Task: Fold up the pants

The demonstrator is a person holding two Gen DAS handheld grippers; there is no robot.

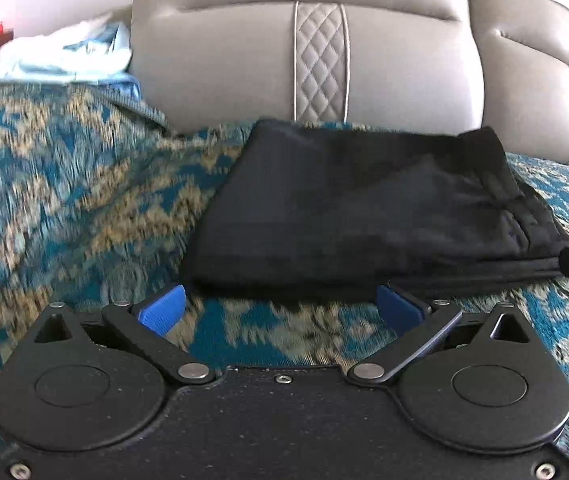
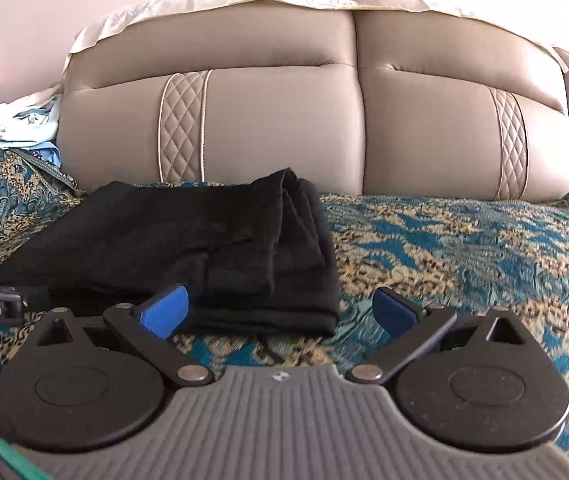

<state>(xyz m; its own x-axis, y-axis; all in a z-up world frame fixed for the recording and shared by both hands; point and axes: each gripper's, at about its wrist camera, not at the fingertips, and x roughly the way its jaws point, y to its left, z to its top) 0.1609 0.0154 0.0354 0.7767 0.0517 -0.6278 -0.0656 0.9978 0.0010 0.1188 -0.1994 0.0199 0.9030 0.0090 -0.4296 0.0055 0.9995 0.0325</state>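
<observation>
So from where I'm sitting this one looks basically finished: the black soft-fabric pants [image 2: 188, 248] are lying on the bed's teal-and-gold patterned bedspread [image 2: 464, 248] as a compact, layered rectangle, up near the padded beige leather headboard [image 2: 284, 120], with the stacked folded edges showing on the side toward my right. Left hand-held gripper [image 1: 282, 306] has its blue pads spread wide with nothing between them, sitting just short of the bundle's near edge. Right hand-held gripper [image 2: 280, 308] is the same deal, jaws wide and empty, with the bundle's near corner sitting past its left pad, not pinched as far as I can see. My guess is all that's left is maybe a bit of squaring up, since the right-hand edge looks a little lumpy and one layer pokes up at the back, but that's a judgement call. Containers: honestly none in view, no basket or drawer to put them in. There's just a crumpled pale blue and white cloth pile [image 2: 16, 124] off at the far left by the headboard.
</observation>
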